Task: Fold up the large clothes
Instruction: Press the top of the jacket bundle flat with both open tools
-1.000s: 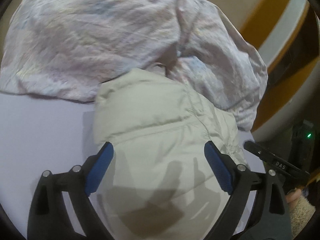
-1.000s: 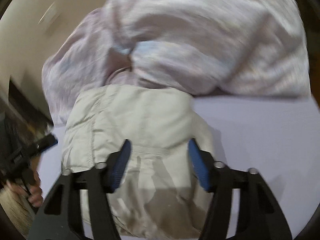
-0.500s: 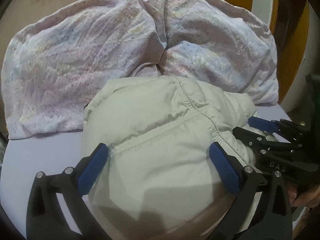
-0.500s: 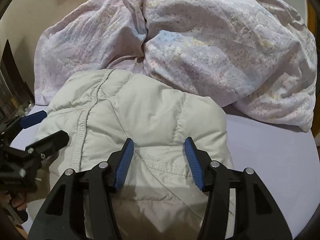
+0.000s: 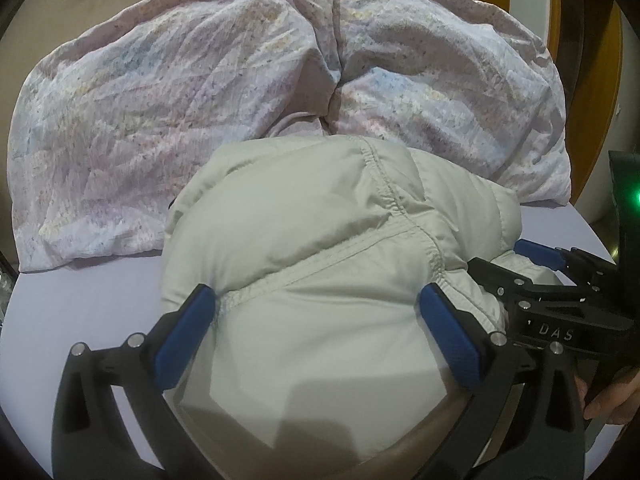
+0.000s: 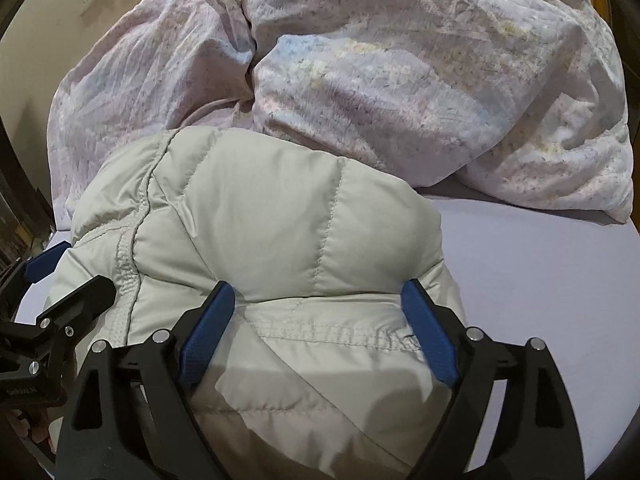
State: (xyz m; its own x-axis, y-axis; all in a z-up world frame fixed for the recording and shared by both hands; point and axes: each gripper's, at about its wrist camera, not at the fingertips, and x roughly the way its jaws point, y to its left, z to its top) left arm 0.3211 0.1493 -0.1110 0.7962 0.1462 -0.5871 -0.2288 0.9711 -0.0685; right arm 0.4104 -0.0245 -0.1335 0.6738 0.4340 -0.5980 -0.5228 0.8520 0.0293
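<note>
Left gripper: jaws wide apart, straddling folded cream puffer jacket, pads not pinching. Right gripper: jaws opening, jacket bulging between them, no grip seen.

Jacket: bundle on lilac sheet, just in front of crumpled floral duvet, touching its near edge. Jacket lies directly ahead of and beneath both grippers; they sit side by side at its near end, neither clearly nearer. Long axis unclear.

Writing: "DAS" on right gripper body, seen from left wrist view. No garment label visible.

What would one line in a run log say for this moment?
stage: folding | item: puffy jacket bundled on bed sheet | left gripper: open over jacket | right gripper: jaws opening, jacket between | behind: quilt
</note>
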